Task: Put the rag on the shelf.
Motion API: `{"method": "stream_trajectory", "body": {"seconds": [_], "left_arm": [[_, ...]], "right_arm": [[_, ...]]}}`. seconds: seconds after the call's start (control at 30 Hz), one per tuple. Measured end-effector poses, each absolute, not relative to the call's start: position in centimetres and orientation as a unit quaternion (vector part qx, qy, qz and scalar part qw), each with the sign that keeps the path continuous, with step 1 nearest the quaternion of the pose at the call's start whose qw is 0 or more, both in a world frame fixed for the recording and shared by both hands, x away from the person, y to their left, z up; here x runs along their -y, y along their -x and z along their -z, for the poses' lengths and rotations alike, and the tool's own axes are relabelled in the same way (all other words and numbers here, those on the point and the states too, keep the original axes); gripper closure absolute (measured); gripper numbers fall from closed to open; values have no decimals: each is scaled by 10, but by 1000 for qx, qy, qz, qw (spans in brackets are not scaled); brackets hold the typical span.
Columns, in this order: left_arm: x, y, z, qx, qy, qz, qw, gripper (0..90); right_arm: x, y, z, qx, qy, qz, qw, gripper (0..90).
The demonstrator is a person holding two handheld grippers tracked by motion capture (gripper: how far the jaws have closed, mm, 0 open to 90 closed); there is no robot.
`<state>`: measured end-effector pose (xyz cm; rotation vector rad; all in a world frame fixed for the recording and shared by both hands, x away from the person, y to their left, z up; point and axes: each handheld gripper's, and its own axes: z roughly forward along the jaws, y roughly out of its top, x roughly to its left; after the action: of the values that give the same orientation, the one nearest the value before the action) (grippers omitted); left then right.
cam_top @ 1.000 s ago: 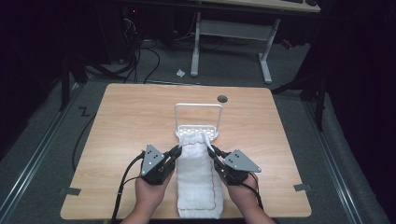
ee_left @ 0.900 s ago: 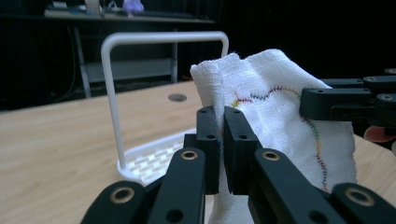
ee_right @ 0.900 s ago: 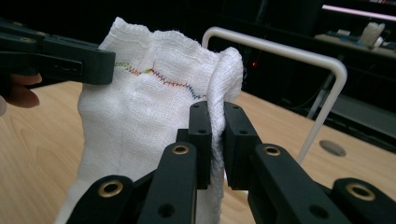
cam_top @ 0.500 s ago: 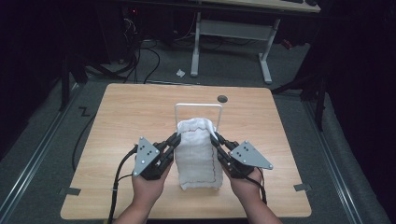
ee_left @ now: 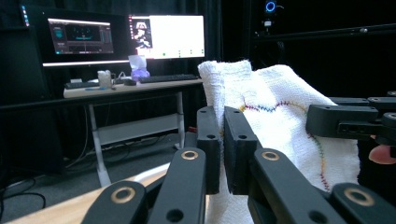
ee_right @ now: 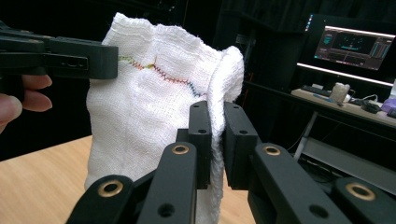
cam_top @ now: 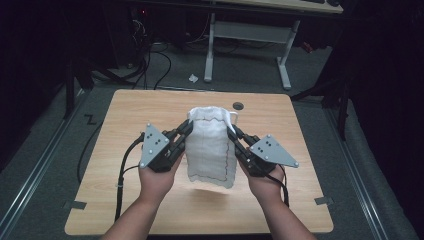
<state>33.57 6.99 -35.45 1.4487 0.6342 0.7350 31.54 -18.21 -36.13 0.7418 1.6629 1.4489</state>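
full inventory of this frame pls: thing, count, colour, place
cloth: 1, white with multicoloured stitching, lifted above the table, pinched at both side edges
rack: 1, white, on the table behind the cloth, mostly hidden
table: 1, light wood, centre
desk: 1, white legs, beyond the table
monitors: 2, lit, on that desk
left gripper: 1, black, jaws shut on the cloth's left edge
right gripper: 1, black, jaws shut on its right edge
hands: 2, holding the grippers
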Motion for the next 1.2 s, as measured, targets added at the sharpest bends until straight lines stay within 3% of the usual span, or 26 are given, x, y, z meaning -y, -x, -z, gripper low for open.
{"method": "stream_trajectory", "body": {"seconds": [0.6, 1.2], "left_arm": [[-57, -405, 322, -279, -649, -352, 614, 862], [-49, -481, 317, -329, -671, -316, 584, 861]], "right_arm": [[187, -378, 327, -645, -329, -569, 390, 834], [188, -451, 322, -654, -373, -546, 367, 832]]}}
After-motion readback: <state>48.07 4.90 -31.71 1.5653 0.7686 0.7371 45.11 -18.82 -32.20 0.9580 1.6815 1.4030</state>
